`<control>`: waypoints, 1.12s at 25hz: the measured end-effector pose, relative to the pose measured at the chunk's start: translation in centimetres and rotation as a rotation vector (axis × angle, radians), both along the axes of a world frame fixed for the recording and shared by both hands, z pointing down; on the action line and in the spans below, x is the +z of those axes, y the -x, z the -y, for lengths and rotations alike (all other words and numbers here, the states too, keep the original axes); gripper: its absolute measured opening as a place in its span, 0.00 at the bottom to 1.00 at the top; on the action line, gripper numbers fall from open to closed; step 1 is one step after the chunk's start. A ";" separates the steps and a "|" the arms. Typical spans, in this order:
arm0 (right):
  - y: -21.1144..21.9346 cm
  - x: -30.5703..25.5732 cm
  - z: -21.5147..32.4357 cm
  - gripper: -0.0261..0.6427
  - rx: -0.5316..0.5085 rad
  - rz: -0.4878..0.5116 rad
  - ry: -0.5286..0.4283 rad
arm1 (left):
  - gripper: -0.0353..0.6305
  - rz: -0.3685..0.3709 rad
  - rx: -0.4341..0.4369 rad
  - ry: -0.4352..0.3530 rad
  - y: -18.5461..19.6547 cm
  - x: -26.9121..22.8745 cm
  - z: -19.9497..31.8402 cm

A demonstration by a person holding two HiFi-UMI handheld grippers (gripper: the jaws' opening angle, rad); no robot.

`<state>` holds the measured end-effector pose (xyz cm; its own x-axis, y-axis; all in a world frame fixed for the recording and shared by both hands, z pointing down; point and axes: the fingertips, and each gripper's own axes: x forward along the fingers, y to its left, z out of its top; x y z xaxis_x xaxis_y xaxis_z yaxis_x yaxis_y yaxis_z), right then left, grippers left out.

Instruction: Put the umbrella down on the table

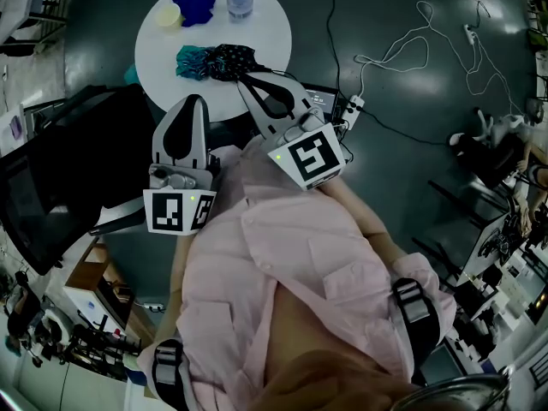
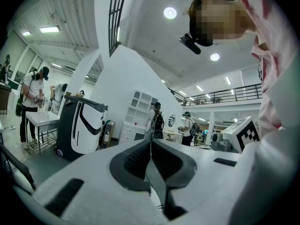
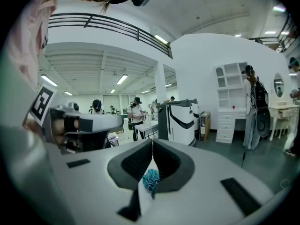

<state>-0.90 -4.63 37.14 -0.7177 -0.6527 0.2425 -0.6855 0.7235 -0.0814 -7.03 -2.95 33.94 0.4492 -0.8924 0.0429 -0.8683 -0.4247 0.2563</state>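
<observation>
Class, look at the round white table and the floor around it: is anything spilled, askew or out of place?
Nothing is spilled on the round white table; the folded teal-and-black umbrella lies flat near its edge. Only oddity: loose white cables trail in loops across the dark floor, a possible trip hazard.

This is a large indoor lab or workshop hall with a grey floor. A black-and-white wheeled machine point(image 3: 178, 122) stands in the open. Just right of it is a white shelf cabinet point(image 3: 228, 102), and left of it people point(image 3: 136, 115) work at a bench point(image 3: 149, 127). Above and to its left run ceiling strip lights point(image 3: 123, 78) and a railed mezzanine point(image 3: 108, 25).
</observation>
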 end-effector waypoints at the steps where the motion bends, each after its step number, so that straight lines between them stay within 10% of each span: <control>1: 0.0 0.0 0.0 0.08 0.002 0.001 0.001 | 0.09 0.000 0.000 0.001 0.0 0.0 0.0; 28: -0.7 -0.2 0.1 0.08 0.007 0.007 -0.004 | 0.09 -0.004 -0.017 -0.009 0.1 -0.2 -0.2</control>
<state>-0.15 -4.73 36.93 -0.7145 -0.6590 0.2350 -0.6902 0.7188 -0.0830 -7.13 -2.77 33.71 0.4338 -0.9004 0.0328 -0.8745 -0.4120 0.2559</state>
